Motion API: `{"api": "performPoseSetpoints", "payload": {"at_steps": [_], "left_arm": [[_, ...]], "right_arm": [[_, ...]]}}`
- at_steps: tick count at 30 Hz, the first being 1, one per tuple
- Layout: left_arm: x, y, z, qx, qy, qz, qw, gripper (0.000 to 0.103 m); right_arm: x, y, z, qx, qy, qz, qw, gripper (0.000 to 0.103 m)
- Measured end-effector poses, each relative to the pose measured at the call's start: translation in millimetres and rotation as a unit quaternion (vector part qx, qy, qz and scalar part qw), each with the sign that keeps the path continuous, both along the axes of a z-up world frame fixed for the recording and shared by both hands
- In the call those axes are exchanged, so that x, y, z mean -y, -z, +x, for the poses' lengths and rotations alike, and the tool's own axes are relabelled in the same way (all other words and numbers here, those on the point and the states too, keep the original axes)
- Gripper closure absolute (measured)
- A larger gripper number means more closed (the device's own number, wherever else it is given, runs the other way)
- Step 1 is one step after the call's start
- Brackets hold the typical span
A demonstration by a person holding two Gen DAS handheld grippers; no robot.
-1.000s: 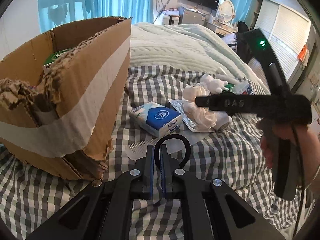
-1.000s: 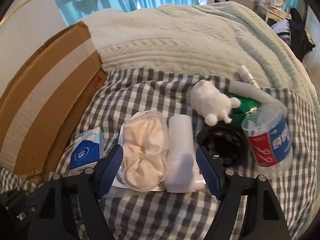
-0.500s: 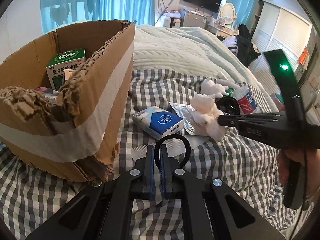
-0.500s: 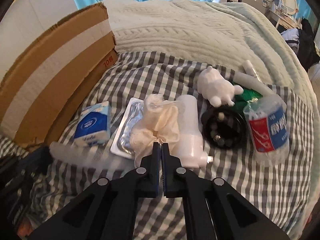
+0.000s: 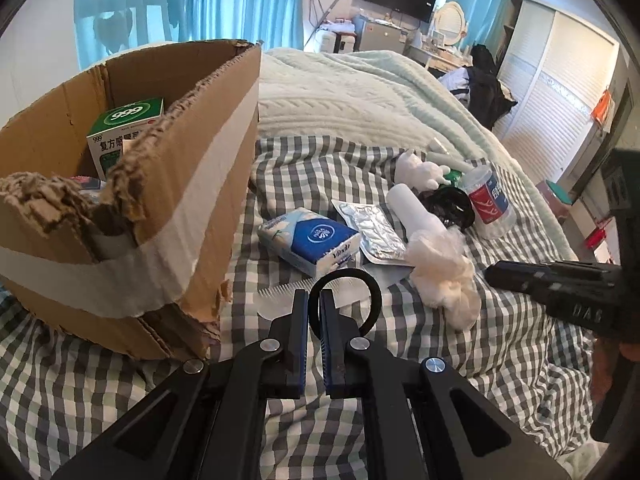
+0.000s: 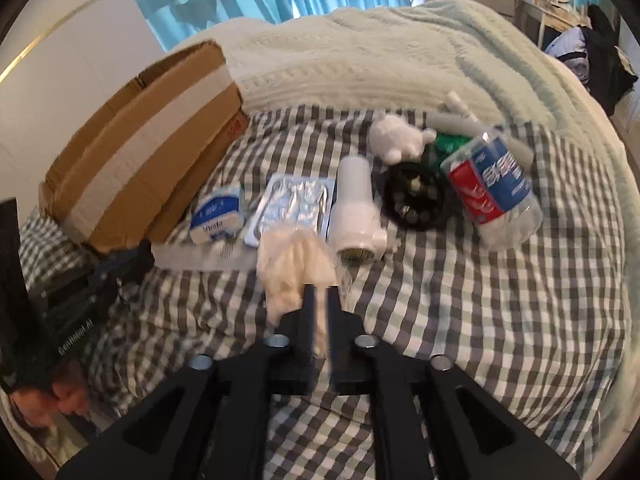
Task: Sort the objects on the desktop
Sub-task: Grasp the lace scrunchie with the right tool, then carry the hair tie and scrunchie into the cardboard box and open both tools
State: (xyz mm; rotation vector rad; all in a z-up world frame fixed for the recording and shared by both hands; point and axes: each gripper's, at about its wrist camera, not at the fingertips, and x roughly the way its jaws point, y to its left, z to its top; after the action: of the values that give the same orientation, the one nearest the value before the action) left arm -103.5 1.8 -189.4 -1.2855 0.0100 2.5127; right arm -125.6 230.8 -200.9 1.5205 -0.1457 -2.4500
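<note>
Checked grey-and-white cloth [image 5: 460, 360] fills the lower half of both views, with a pale knitted blanket [image 5: 340, 92] beyond it toward the top. Cardboard box [image 5: 132, 200], taped with a white band, stands at the left of the left wrist view and holds a green medicine carton [image 5: 128, 128] against its far wall. Right of the box, on the cloth, lie a blue tissue pack [image 5: 308, 240], a foil blister sheet [image 5: 376, 228], a white tube [image 5: 412, 208] on its side, a black round case [image 5: 452, 206], a clear jar [image 5: 490, 204] with a red-and-blue label, and a white plush toy [image 5: 416, 170]. The left gripper [image 5: 314, 312], bottom centre of its view, has its fingers closed on a black hair ring [image 5: 360, 292], whose loop stands out past the tips; a clear comb [image 5: 280, 300] lies just under it. The right gripper [image 6: 319, 304] pinches a cream scrunchie [image 6: 292, 264]: the fabric bunches ahead of the fingertips and a strip runs back between the nearly closed fingers. In the left wrist view the scrunchie hangs at centre right, just beside the foil sheet.
</note>
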Motion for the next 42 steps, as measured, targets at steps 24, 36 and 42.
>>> {"api": "performPoseSetpoints", "payload": {"at_steps": [24,36,42], "left_arm": [[-10.3,-45.8,3.0,-0.031,0.041,0.049,0.9975,0.097],[-23.7,-9.3,13.2,0.008,0.059,0.031,0.9978,0.041],[-32.5,14.2,2.3,0.020,0.042,0.024,0.9986,0.043]], "right_arm": [[14.7,-51.5,-19.9,-0.027,-0.034,-0.036,0.998,0.093],[15.8,-57.4,-21.4,-0.030,-0.033,-0.023,0.999,0.091],[-5.8,-37.5,-18.0,-0.003,-0.009,-0.021,1.000,0.090]]}}
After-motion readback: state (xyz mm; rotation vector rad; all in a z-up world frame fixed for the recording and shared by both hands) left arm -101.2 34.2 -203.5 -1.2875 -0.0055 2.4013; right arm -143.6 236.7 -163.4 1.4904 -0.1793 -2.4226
